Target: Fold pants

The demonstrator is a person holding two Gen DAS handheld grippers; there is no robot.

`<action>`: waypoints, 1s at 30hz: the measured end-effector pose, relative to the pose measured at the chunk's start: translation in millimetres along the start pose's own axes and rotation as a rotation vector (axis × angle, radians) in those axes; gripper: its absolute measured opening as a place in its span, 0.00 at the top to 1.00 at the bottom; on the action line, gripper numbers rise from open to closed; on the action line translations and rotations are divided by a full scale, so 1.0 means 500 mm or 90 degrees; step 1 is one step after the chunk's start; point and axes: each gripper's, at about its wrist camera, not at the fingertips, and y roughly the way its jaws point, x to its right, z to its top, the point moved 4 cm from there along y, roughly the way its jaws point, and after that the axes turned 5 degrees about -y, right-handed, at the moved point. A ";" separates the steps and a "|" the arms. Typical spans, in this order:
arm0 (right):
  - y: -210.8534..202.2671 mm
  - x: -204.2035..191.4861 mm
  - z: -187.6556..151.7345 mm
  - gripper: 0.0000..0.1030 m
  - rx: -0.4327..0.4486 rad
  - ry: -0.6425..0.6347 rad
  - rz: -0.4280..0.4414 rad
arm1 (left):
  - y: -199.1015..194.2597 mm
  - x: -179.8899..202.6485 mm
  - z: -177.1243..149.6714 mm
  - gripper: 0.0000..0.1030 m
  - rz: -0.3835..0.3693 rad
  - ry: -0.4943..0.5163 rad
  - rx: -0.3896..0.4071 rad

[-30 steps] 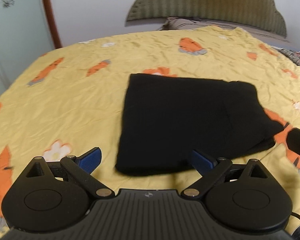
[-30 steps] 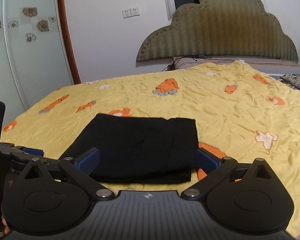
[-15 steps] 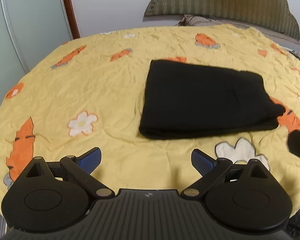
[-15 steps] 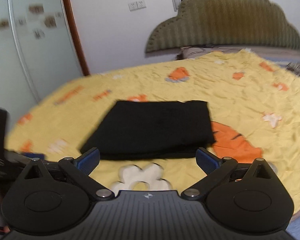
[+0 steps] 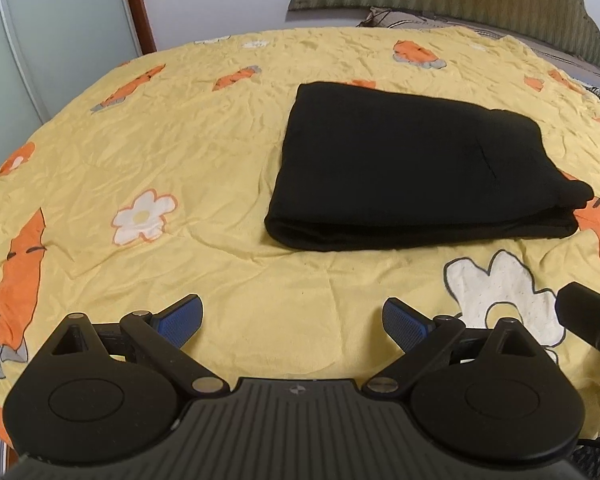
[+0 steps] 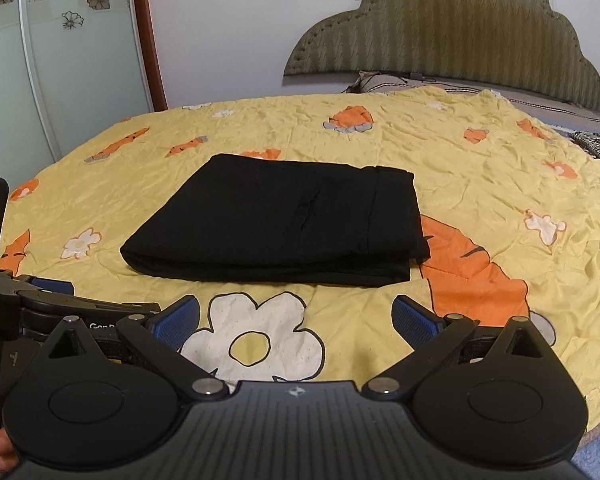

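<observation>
The black pants [image 5: 416, 172] lie folded into a flat rectangle on the yellow bedspread [image 5: 160, 152]; they also show in the right wrist view [image 6: 280, 228]. My left gripper [image 5: 292, 320] is open and empty, hovering over the bedspread short of the pants' near folded edge. My right gripper [image 6: 296, 316] is open and empty, also short of the pants, above a white flower print. The left gripper's body shows at the left edge of the right wrist view [image 6: 40, 304].
The bedspread has orange carrot and white flower prints. An upholstered headboard [image 6: 440, 32] and a pillow [image 6: 384, 82] stand at the far end. A glass door [image 6: 60, 60] with a wooden frame is to the left. Striped cloth [image 6: 596, 144] lies at the right edge.
Both grippers have pulled back from the folded pants toward the near edge of the bed and risen. The pants lie as before, now farther from both grippers.
</observation>
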 end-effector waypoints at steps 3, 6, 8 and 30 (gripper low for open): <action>0.001 -0.002 -0.001 0.00 -0.002 -0.003 0.001 | 0.001 -0.004 -0.002 0.05 0.004 -0.005 -0.001; 0.004 -0.007 -0.002 0.00 -0.006 -0.008 0.004 | 0.000 -0.006 -0.002 0.05 0.007 -0.007 0.003; 0.006 -0.010 -0.003 0.00 -0.009 -0.013 0.004 | -0.001 -0.008 -0.001 0.05 0.005 -0.011 0.002; 0.013 -0.012 -0.009 0.00 -0.018 -0.015 0.005 | 0.000 -0.010 -0.001 0.05 0.007 -0.015 -0.004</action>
